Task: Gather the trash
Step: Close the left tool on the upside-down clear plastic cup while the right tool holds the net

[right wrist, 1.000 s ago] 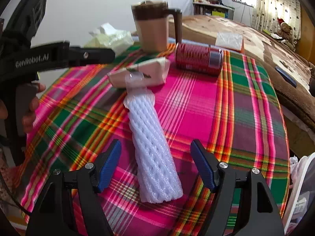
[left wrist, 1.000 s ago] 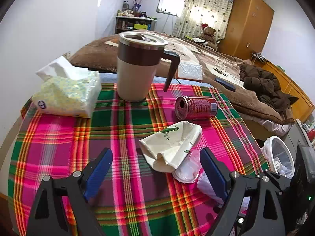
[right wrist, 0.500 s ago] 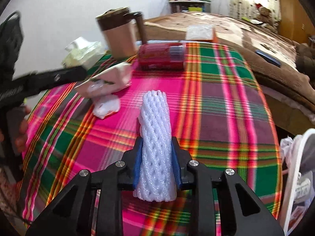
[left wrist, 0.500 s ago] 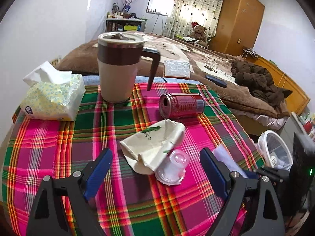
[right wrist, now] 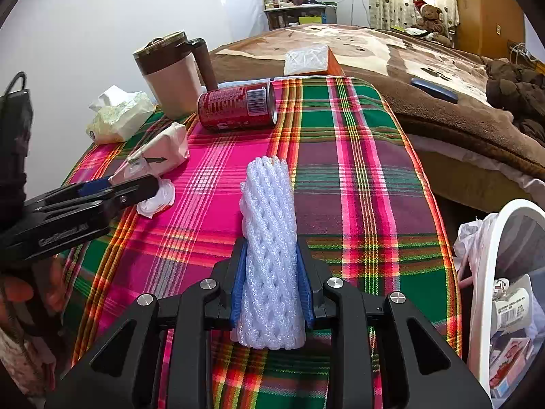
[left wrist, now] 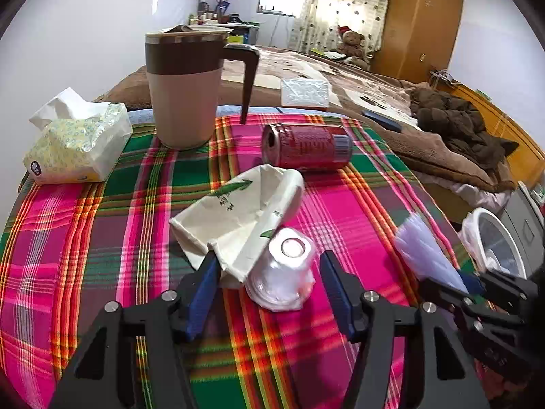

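Observation:
My right gripper (right wrist: 270, 283) is shut on a white foam net sleeve (right wrist: 269, 235) and holds it above the plaid tablecloth (right wrist: 357, 177). The sleeve also shows blurred in the left wrist view (left wrist: 427, 255). My left gripper (left wrist: 267, 288) is open around a clear plastic cup (left wrist: 284, 274) lying on the cloth, beside a crumpled white paper bag (left wrist: 238, 214). A red drink can (left wrist: 306, 146) lies on its side behind them. The can (right wrist: 238, 105), the bag (right wrist: 160, 153) and the cup (right wrist: 156, 199) show in the right wrist view too.
A white bin (right wrist: 507, 293) lined with a bag stands off the table's right edge, also in the left wrist view (left wrist: 494, 242). A brown and beige mug (left wrist: 185, 88) and a tissue pack (left wrist: 75, 143) stand at the back. A bed (left wrist: 391, 102) lies beyond.
My right gripper shut on the foam sleeve and lifted it toward the right. My left gripper moved forward and narrowed, and its jaws now flank the plastic cup.

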Available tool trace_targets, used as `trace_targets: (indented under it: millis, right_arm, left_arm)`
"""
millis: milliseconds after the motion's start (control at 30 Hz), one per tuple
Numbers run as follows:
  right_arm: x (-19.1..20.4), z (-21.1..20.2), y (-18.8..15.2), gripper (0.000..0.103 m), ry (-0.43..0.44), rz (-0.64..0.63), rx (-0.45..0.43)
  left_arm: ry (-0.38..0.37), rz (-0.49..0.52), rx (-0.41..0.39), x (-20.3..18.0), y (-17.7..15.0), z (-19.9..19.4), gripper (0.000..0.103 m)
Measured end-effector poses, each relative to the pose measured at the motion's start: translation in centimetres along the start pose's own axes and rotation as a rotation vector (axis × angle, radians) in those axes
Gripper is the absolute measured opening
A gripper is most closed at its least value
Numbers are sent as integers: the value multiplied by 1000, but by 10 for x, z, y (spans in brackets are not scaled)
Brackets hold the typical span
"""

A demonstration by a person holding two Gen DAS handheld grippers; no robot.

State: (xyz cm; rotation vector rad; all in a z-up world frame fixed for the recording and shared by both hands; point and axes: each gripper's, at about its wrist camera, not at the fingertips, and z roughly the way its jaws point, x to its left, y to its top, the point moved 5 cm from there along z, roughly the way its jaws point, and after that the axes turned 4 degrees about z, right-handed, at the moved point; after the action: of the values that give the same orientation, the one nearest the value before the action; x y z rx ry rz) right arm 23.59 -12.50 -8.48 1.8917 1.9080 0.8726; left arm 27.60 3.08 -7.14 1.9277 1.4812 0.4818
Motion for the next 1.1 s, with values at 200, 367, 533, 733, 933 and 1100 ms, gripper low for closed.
trace_targets:
  millis: [200, 367, 533, 733, 933, 1100]
  right_arm:
    - [-2, -1, -1, 28, 14, 9, 0]
    - [-5, -1, -2, 28, 27, 23, 3]
    - [-7, -3, -1, 28, 29, 27, -5]
    - [-6, -7, -4, 28, 35, 26, -10]
    - [-5, -10, -9, 28, 45, 27, -11]
    - [-8, -15, -12, 28, 47, 38, -14]
  left_arm:
    - [18, -21, 0, 3, 2, 9, 61]
    - [-9, -30, 2, 1, 1, 8, 48]
    - [-26, -28, 0, -3, -1, 2, 40]
    - [-61, -43, 2, -5, -13, -13, 40]
    - [-84, -65, 23, -5, -31, -22, 40]
    - [-39, -56, -31, -5, -32, -42, 77]
